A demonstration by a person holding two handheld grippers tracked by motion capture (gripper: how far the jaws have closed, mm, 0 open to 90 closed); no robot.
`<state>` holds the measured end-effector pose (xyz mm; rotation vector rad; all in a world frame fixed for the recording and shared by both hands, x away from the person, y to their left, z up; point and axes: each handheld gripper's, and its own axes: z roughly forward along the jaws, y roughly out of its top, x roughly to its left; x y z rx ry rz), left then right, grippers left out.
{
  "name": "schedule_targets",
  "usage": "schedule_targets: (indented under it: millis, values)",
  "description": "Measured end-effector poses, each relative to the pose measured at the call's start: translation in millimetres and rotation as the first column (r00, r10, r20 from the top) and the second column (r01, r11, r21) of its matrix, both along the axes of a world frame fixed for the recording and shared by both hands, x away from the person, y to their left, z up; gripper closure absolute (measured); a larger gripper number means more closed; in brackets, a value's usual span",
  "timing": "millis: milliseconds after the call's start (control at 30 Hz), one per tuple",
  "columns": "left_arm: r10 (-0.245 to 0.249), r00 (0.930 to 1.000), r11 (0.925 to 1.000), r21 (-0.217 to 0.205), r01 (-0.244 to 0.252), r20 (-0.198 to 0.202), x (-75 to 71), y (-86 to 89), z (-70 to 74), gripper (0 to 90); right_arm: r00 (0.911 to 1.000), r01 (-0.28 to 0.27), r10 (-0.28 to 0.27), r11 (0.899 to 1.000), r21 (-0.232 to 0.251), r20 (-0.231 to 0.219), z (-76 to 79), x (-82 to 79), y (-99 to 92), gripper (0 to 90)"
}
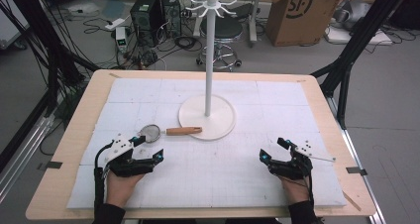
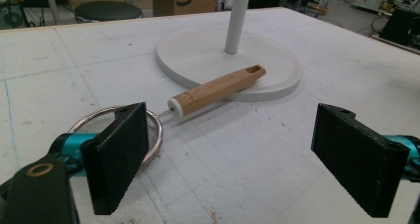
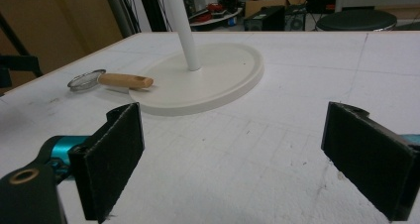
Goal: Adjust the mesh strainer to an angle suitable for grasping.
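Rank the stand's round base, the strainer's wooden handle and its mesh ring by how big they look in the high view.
1. Round base, clearly largest.
2. Wooden handle.
3. Mesh ring, shorter than the handle but wider, so these two are close; the left gripper stands beside it.

Strainer (image 1: 150, 133) lies left of stand (image 1: 207, 116), handle on its base.

A small round metal mesh strainer with a light wooden handle (image 1: 168, 131) lies flat on the white foam mat, near the left front of the white stand's round base (image 1: 225, 127). Its wire-rimmed bowl (image 2: 153, 135) points toward the table's left side, while the tapered handle (image 2: 218, 87), bearing a slot at its far end, extends rightward, its end resting on the edge of that base
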<state>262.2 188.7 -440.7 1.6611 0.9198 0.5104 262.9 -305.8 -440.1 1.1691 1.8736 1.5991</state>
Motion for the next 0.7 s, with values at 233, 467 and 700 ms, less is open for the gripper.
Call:
schedule_targets:
  millis: [233,467,700]
  values:
    - [0.001,1.0,1.0,-0.006,-0.001,0.0,2.4,1.1,0.9,15.6,1.0,-0.005,0.005,1.0,0.003,0.003,0.4,-0.3,-0.7,8.6]
    - [0.021,0.9996,0.9997,-0.014,-0.022,-0.02,7.6,3.1,4.9,21.0,1.0,-0.007,0.007,1.0,-0.001,0.004,0.0,-0.4,0.4,8.6]
    - [0.025,0.9973,0.9993,-0.025,-0.027,-0.069,13.8,4.0,4.9,33.6,1.0,-0.006,0.006,1.0,-0.009,0.0,-0.3,-0.4,1.9,8.6]
